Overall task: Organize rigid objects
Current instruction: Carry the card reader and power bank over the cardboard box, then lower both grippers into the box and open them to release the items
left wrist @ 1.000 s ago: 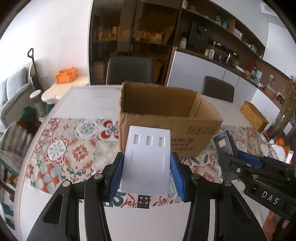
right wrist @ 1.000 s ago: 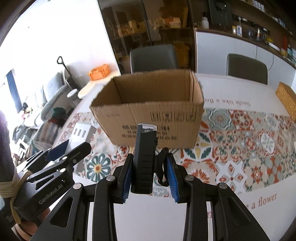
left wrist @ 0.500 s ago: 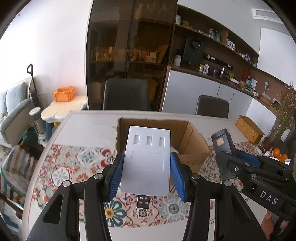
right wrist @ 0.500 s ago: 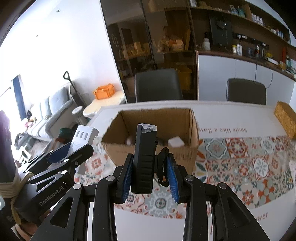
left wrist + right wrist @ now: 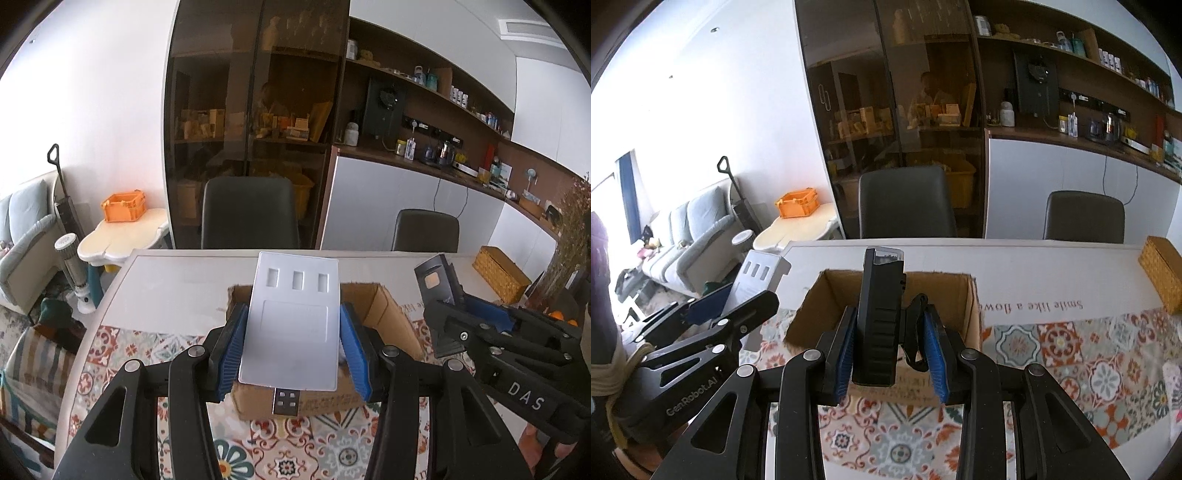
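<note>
My left gripper (image 5: 293, 350) is shut on a flat white USB hub (image 5: 293, 321) with three slots and a plug at its near end. It hangs above the open cardboard box (image 5: 384, 317) on the table. My right gripper (image 5: 892, 354) is shut on a black device with a clip (image 5: 881, 317), also held above the box (image 5: 960, 314). The right gripper and its black device (image 5: 436, 280) show at the right of the left wrist view. The left gripper with the white hub (image 5: 757, 277) shows at the left of the right wrist view. The box's inside is mostly hidden.
The table has a white top (image 5: 177, 284) and a patterned tile runner (image 5: 1071, 343). A wicker box (image 5: 1161, 273) sits at the far right edge. Two dark chairs (image 5: 905, 203) stand behind the table. A vase with dried stems (image 5: 569, 251) is at the right.
Both grippers have risen and moved forward with their objects, from in front of the box's near wall to above its opening. Both grips are unchanged.
</note>
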The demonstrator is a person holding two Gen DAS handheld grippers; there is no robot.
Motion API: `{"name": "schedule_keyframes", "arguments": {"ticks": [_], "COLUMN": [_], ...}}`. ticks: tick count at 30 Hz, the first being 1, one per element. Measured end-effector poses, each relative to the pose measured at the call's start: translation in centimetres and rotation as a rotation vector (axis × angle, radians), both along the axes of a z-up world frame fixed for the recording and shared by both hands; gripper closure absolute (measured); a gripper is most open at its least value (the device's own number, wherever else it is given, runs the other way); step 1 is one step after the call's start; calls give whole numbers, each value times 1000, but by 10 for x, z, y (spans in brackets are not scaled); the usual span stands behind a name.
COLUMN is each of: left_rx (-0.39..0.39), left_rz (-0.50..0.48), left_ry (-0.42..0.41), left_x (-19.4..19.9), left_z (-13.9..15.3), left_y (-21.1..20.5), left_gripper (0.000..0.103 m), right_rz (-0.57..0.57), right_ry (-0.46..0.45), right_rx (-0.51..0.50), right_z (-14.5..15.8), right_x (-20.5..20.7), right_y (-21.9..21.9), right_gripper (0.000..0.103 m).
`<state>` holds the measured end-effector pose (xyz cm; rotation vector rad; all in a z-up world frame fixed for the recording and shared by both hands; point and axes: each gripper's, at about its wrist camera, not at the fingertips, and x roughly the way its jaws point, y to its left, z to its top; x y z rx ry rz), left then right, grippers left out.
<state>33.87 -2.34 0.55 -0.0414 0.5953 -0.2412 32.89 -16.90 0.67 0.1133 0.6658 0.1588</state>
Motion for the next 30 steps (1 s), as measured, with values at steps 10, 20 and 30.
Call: {"name": "schedule_keyframes", "arguments": {"ticks": [10, 20, 30], "left_rx": [34, 122, 145], "left_rz": [-11, 1, 15], "left_ry": [57, 207, 350], "left_x": [45, 85, 106], "left_z": [-8, -50, -84], "left_y": [-10, -26, -32], "left_gripper": [54, 55, 54], "right_rz": [3, 10, 20], "right_ry": [63, 218, 359], "right_rx": [-14, -40, -46], "right_z": [-3, -47, -87], "right_x": [43, 89, 117], "right_y": [-3, -7, -12], "right_gripper": [68, 68, 63]}}
